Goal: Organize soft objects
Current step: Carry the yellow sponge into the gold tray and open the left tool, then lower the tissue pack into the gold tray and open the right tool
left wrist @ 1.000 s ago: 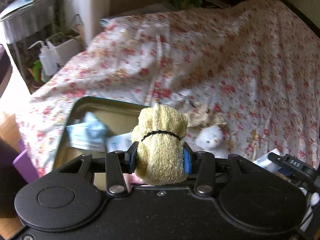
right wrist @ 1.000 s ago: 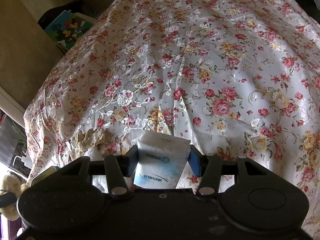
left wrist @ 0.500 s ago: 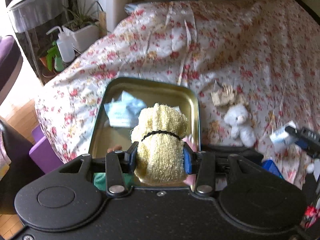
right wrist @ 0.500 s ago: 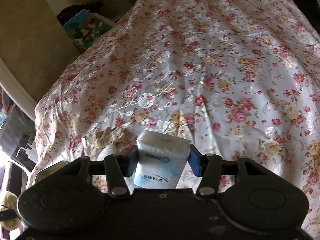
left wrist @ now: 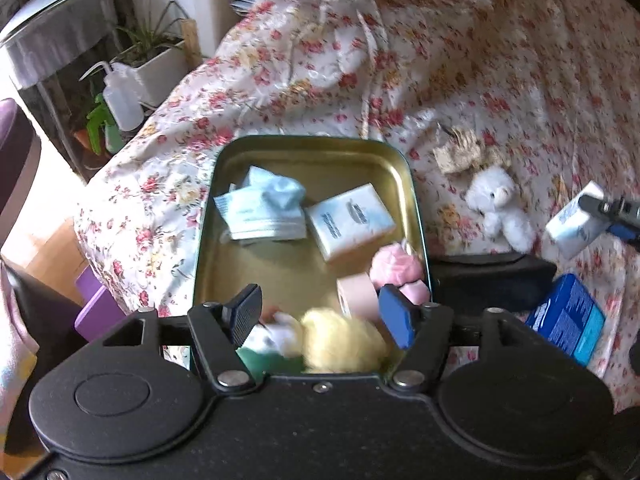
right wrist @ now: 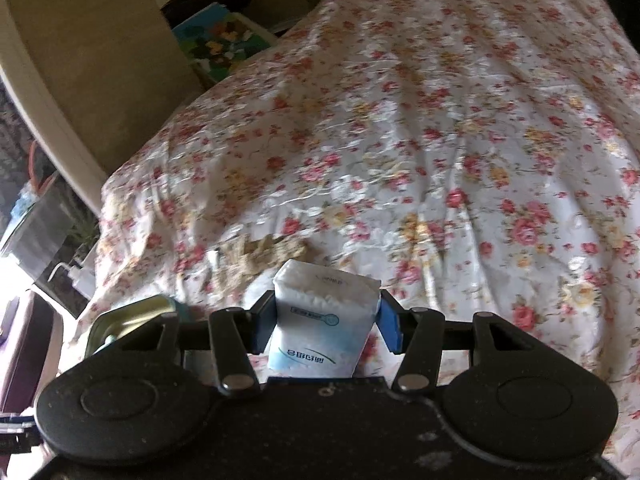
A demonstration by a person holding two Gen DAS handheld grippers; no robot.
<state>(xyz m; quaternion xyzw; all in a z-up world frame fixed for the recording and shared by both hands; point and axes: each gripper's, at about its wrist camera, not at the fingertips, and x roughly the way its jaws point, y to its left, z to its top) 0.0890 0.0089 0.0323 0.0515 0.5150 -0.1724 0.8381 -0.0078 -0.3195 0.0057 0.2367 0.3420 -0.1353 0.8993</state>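
While the left gripper point(left wrist: 320, 312) hangs over the near end of the metal tin point(left wrist: 416, 216), its jaws have just been opening and stand apart; the yellow towel roll point(left wrist: 344, 344) sits blurred between and below them, no pad touching it, at the tin's near edge. Beside the roll: something green point(left wrist: 260, 358), a beige tape roll point(left wrist: 358, 296), a pink fluffy item point(left wrist: 396, 266). Further in the tin: a white tissue pack point(left wrist: 350, 220) and a pale blue folded mask pack point(left wrist: 264, 208). Tin rests on the flowered bedspread point(left wrist: 500, 60)

On the bedspread right of the tin: a small white plush bear point(left wrist: 498, 204), a tan frayed scrap point(left wrist: 460, 152) just beyond it, a blue packet point(left wrist: 568, 316) nearer

Right gripper point(right wrist: 326, 314) clamped on a second tissue packet point(right wrist: 320, 320), upright between the pads, held above the bedspread; the tin's corner point(right wrist: 132, 316) shows to its left. From the left camera this packet point(left wrist: 572, 224) appears at far right, well clear of the tin
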